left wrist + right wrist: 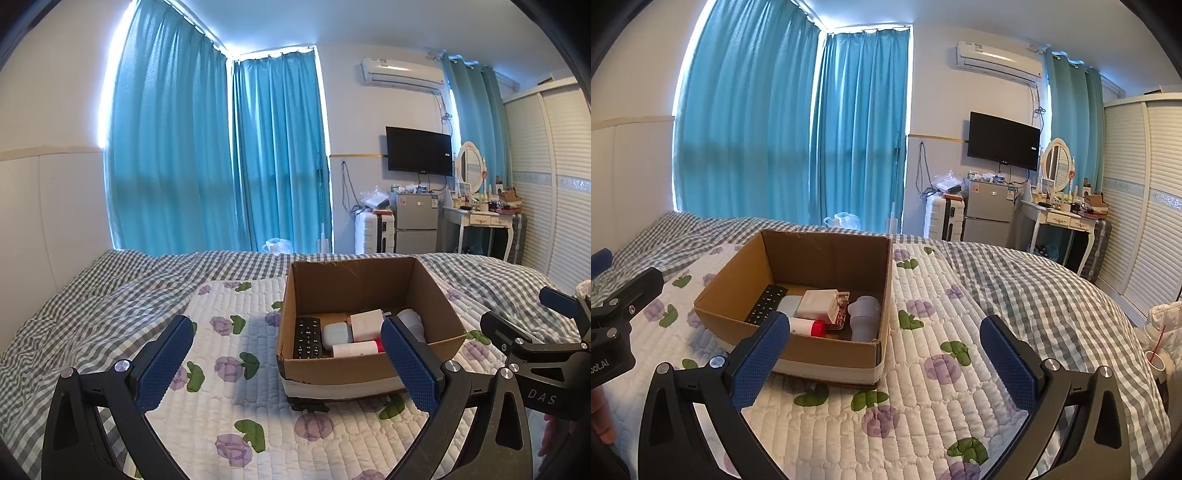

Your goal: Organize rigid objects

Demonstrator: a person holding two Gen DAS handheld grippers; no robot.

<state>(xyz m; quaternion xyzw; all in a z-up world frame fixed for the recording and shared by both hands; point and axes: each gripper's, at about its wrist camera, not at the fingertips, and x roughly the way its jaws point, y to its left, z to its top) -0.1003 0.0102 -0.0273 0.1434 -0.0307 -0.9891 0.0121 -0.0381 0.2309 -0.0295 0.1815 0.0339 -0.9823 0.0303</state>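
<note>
A brown cardboard box sits on the floral quilt; it also shows in the right wrist view. Inside lie a black remote, a pale blue case, a white box, a white tube with a red cap and a frosted cup. My left gripper is open and empty, in front of the box. My right gripper is open and empty, just right of the box's near corner.
The quilt lies on a grey checked bedspread. Blue curtains hang behind the bed. A fridge, a suitcase and a dressing table stand at the far wall. A wardrobe is at the right.
</note>
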